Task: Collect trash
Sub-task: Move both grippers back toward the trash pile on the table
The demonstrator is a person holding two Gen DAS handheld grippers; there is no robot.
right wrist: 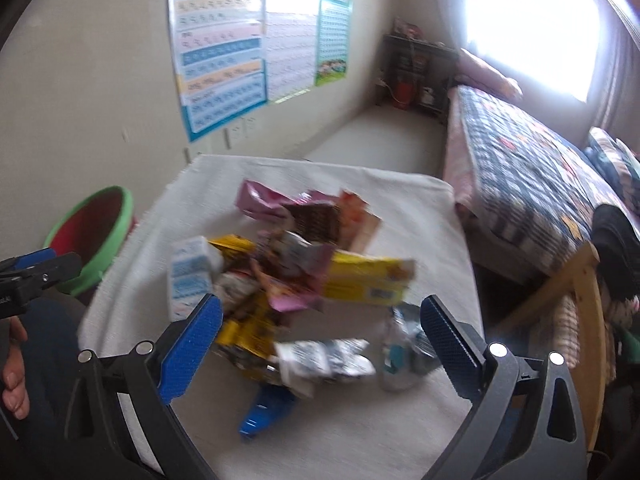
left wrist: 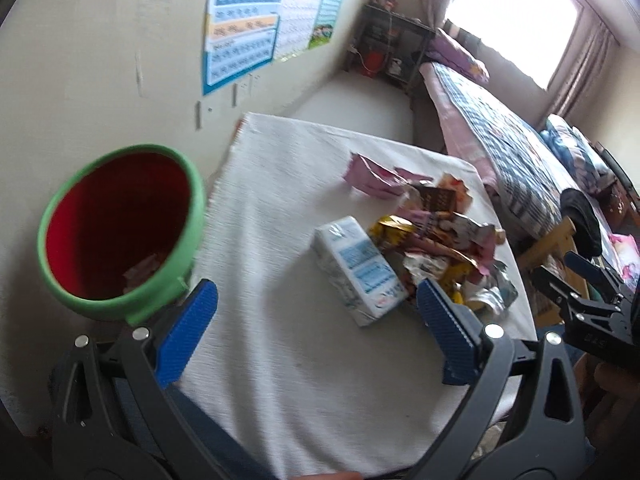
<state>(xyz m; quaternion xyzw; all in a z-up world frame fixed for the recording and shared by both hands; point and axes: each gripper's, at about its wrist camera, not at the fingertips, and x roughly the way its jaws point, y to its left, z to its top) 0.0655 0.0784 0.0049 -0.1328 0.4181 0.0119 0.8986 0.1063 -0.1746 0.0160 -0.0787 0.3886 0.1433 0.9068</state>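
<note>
A pile of trash [left wrist: 436, 236] lies on a white-clothed table [left wrist: 280, 360]: a white and blue carton [left wrist: 358, 270], pink, brown, yellow and silver wrappers. A red bin with a green rim [left wrist: 120, 232] stands left of the table, with some scraps inside. My left gripper [left wrist: 316, 320] is open and empty, above the table between bin and carton. My right gripper [right wrist: 322, 336] is open and empty, hovering over the near side of the pile [right wrist: 304, 272]. There a yellow box [right wrist: 368, 280], a blue wrapper [right wrist: 266, 408] and the carton [right wrist: 192, 276] show. The bin [right wrist: 96, 236] is at the left.
A bed with a checked quilt [left wrist: 500, 152] runs along the right. A wooden chair with dark clothes [right wrist: 576, 280] stands by the table's right edge. Posters [right wrist: 224, 48] hang on the wall behind. A dark shelf [left wrist: 384, 48] stands in the far corner.
</note>
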